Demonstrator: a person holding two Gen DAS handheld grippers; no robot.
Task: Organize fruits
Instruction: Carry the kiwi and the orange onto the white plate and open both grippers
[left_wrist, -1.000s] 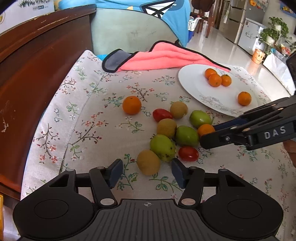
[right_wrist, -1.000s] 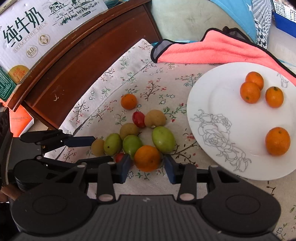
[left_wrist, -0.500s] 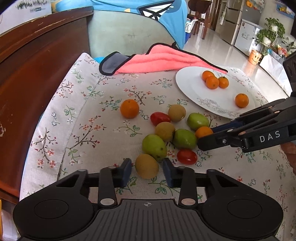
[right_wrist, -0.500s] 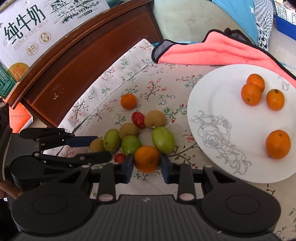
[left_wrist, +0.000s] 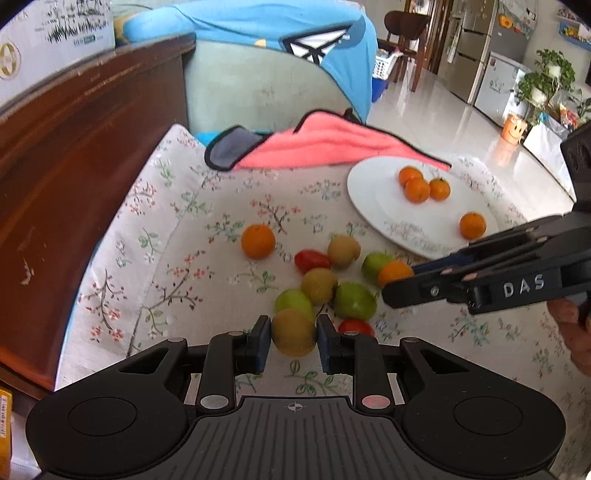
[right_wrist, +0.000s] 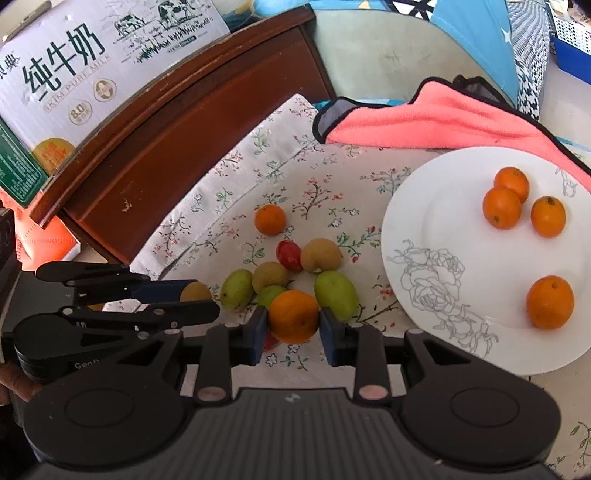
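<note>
While a second ago both grippers stood wide open around their fruit, each has now closed in. The left gripper (left_wrist: 293, 345) has its pads pressed against the flanks of a brown fruit (left_wrist: 294, 332) at the near side of the flowered tablecloth (left_wrist: 177, 258), and the right gripper (right_wrist: 293, 328) clamps an orange (right_wrist: 293, 315) at the near end of the loose pile, just beside a green fruit (right_wrist: 336, 295). Neither fruit looks lifted yet; both seem to sit on the cloth.

That means both picks are made at once, and the carrying comes next, I'd judge. The white plate (right_wrist: 424, 236) by the right edge of the cloth already bears four small oranges, so the gripped orange likely belongs there. Where the brown fruit should go I cannot tell. One more orange (left_wrist: 258, 241), two red tomatoes and several green and brown fruits remain loose on the cloth.
</note>
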